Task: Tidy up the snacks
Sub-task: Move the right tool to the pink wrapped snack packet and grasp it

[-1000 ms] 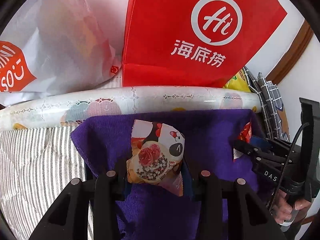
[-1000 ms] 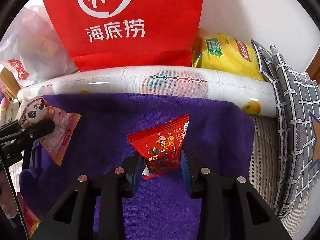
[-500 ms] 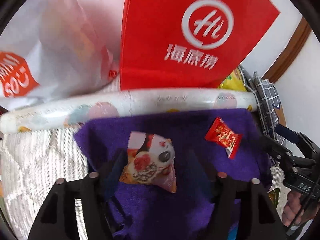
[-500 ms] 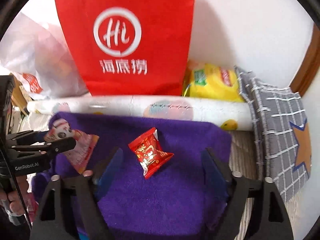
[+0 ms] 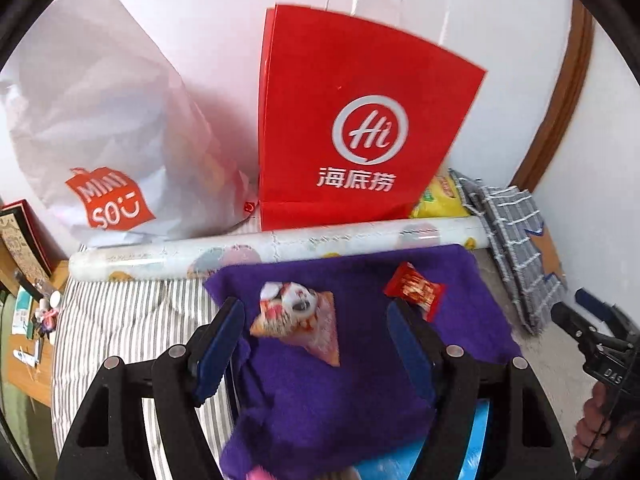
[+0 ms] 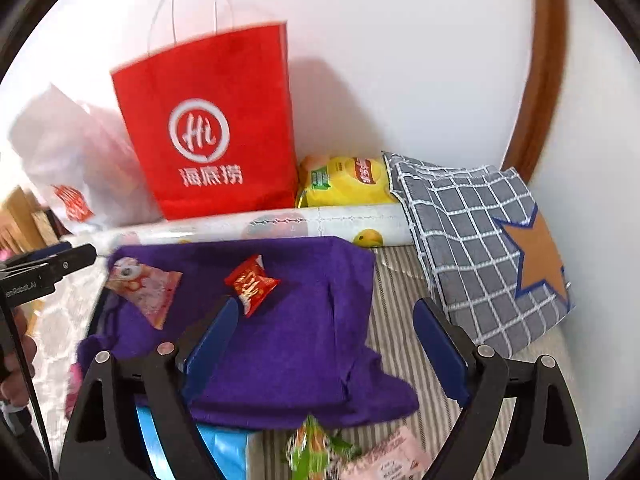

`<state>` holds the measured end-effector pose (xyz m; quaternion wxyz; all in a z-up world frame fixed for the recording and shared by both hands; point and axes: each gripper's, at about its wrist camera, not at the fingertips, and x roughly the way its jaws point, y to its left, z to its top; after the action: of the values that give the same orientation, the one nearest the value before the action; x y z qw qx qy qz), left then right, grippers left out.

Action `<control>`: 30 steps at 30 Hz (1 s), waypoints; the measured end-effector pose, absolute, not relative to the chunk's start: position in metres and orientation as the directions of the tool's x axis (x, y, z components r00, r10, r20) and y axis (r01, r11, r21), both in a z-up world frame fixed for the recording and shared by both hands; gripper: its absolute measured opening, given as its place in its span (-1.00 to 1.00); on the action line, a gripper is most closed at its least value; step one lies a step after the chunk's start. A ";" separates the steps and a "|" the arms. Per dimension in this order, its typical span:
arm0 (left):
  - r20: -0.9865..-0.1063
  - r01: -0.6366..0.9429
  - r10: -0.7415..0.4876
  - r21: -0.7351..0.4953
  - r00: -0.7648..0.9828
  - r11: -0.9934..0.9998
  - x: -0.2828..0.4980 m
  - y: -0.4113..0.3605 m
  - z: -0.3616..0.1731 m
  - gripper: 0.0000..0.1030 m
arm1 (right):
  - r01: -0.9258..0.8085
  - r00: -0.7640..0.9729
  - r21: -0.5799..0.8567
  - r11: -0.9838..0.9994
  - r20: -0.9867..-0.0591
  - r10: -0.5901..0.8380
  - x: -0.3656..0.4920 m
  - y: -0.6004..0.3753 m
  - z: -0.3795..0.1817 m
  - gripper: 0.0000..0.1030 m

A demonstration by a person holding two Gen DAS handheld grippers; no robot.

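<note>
Left gripper point(image 5: 312, 344): blue-padded fingers point(image 5: 218, 344) spread, just opened further, gripping nothing; pink triangular snack packet with a panda face point(image 5: 298, 318) lying loose between them on the purple fleece cloth point(image 5: 352, 392), touching neither pad.

Right gripper point(image 6: 328, 344): blue-padded fingers point(image 6: 212, 344) spread wide, just opened, empty; small red foil snack packet point(image 6: 252, 282) resting on the purple fleece cloth just beyond the left fingertip, apart from it.

Snack positions: pink packet at the left part of the cloth, red packet to its right and slightly farther, the two apart.

Cloth: draped over a blue object point(image 6: 224, 452), laid on a grey-and-white striped bed cover point(image 5: 120, 320).

Far edge of cloth: white printed plastic roll point(image 5: 280, 246), lying crosswise.

Beyond the roll, against the white wall: red paper carrier bag with white logo and white cord handles point(image 5: 360, 120), upright; white crumpled plastic shopping bag with a red-orange label point(image 5: 108, 128) to its left; yellow crisp bag point(image 6: 348, 180) to its right, lying flat.

Far right: grey checked fabric piece with an orange star point(image 6: 480, 240).

Near edge, right wrist view: green-wrapped snack point(image 6: 316, 448) and pale pink packet point(image 6: 384, 460) on the striped cover, blurred.
</note>
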<state>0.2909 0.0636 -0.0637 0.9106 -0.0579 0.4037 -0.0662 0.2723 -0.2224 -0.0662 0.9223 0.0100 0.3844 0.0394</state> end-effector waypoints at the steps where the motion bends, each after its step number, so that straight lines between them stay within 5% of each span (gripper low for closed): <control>1: -0.727 0.079 -0.171 -0.159 0.665 0.984 0.283 0.063 -0.062 0.40 | -0.061 0.696 0.070 0.996 -0.712 0.092 0.265 -0.227 -0.067 0.74; 5: -0.741 0.076 -0.141 -0.121 0.656 0.990 0.252 0.058 -0.059 0.40 | -0.050 0.651 0.163 0.985 -0.743 0.156 0.239 -0.249 -0.079 0.73; 13: -0.765 -0.014 -0.120 -0.167 0.633 0.986 0.199 0.073 -0.083 0.40 | 0.027 0.603 0.099 0.995 -0.795 0.062 0.194 -0.278 -0.124 0.20; 22: -0.794 -0.081 -0.084 -0.165 0.602 0.983 0.168 0.083 -0.103 0.40 | 0.073 0.543 0.234 0.969 -0.825 0.158 0.192 -0.299 -0.175 -0.07; 30: -0.814 -0.114 -0.032 -0.120 0.579 0.986 0.165 0.091 -0.105 0.40 | 0.109 0.543 0.292 0.950 -0.818 0.189 0.211 -0.304 -0.192 -0.08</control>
<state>0.1651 0.0905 -0.1045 0.8851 -0.0796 0.4580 0.0231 0.2110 -0.3044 -0.1919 0.8644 0.1558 0.4775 0.0233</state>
